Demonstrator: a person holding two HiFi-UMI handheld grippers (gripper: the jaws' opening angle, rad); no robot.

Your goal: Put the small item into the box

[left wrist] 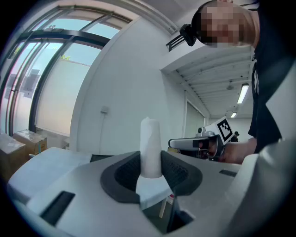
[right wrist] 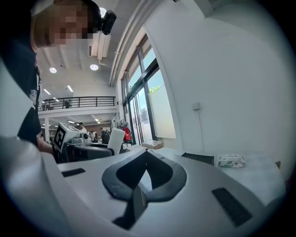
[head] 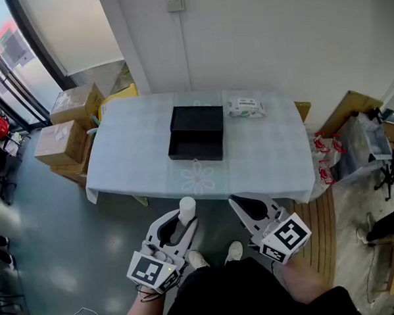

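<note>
One white tube (head: 186, 208) is standing upright, clamped in the left hand-held gripper (head: 185, 221), with the box (head: 197, 132) lying straight ahead; the right hand-held gripper (head: 233, 200) is hanging closed, empty.

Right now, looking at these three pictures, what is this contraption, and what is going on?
There is no robot here: a person holds a hand-held gripper in each hand. The top-down picture comes from a camera on the person's head. The other two cameras ride on the grippers and look along their fingers. The left gripper clamps a small white cylinder upright. The right gripper is closed and empty. Ahead, a table carries an open black box, with a pack of wipes to its right.
</note>
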